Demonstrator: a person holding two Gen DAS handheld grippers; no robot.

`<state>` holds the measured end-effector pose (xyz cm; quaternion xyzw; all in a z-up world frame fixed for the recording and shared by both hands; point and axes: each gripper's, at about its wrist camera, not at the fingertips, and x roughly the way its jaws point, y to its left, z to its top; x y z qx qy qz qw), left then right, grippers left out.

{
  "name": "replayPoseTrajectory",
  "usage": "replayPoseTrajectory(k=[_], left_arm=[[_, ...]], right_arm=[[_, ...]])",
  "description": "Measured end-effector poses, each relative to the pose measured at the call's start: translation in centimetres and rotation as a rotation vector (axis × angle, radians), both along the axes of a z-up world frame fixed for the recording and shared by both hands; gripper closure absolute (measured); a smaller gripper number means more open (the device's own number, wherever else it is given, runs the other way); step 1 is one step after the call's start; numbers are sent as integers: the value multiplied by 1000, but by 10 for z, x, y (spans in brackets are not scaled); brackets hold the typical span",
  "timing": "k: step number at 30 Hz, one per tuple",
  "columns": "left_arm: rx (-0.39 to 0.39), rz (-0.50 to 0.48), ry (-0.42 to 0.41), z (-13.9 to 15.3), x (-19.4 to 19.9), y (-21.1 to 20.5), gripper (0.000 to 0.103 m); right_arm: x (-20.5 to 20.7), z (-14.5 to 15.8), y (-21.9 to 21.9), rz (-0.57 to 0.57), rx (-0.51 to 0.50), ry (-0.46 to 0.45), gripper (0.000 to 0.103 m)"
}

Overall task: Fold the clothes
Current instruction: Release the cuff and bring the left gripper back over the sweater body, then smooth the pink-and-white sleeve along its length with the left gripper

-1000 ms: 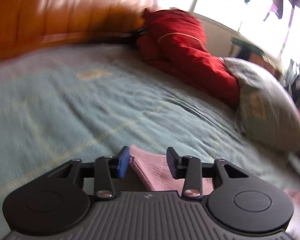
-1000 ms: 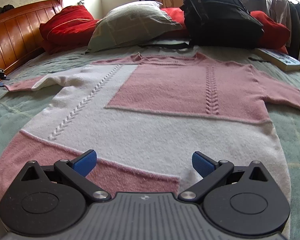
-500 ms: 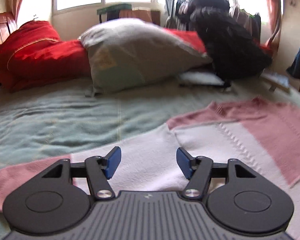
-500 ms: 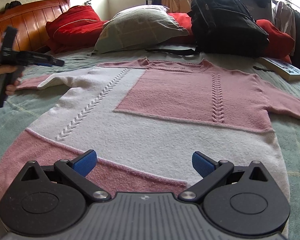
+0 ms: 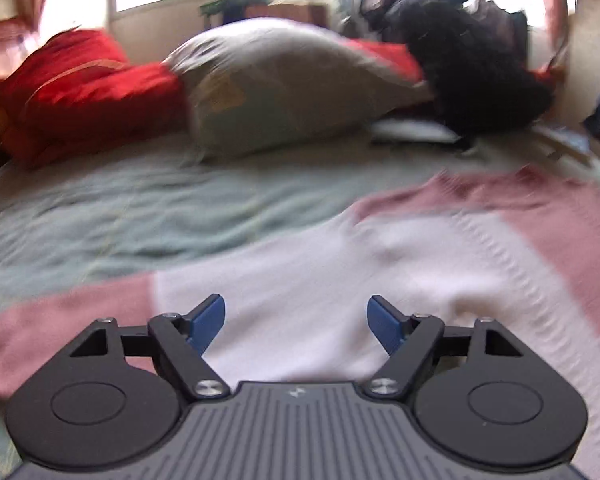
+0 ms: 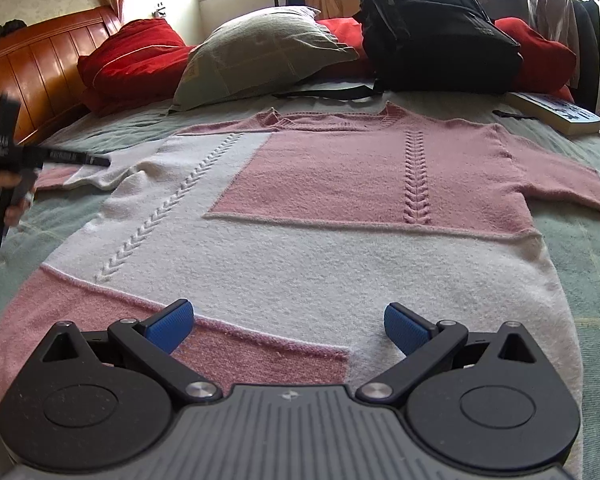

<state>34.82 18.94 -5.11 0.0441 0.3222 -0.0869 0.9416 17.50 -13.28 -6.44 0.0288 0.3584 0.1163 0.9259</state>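
Observation:
A pink and white knitted sweater point(image 6: 300, 216) lies flat, front up, on the green bedspread point(image 6: 580, 248), both sleeves spread out. My right gripper point(image 6: 288, 326) is open just above the sweater's bottom hem, with nothing between its blue pads. My left gripper point(image 5: 296, 322) is open over the left sleeve point(image 5: 260, 292), near where the white part meets the pink cuff, and holds nothing. From the right wrist view the left gripper point(image 6: 100, 160) is seen sideways at the far left, held by a hand point(image 6: 4, 196) above that sleeve.
At the bed's far end lie red pillows point(image 6: 136, 56), a grey pillow point(image 6: 260, 56) and a black backpack point(image 6: 436, 32). A book point(image 6: 556, 112) rests at the far right. A wooden headboard point(image 6: 32, 76) runs along the left side.
The left gripper let go of the pink cuff, swung round from the headboard side toward the pillows, and opened wider over the sleeve. The right gripper has drifted slightly.

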Motion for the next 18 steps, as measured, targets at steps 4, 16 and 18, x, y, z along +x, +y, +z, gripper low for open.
replayPoseTrajectory(k=[4,16,18], left_arm=[[55,-92,-9,-4,6,-39,22],[-204,-70,152,10,26,-47,11],[-284,-73,179,16,31,-48,10]], right_arm=[[-2,2,-1,4,-8,-4,0],[8,12,2,72,-37,24,0],[13,17,8,100,-50,15,0]])
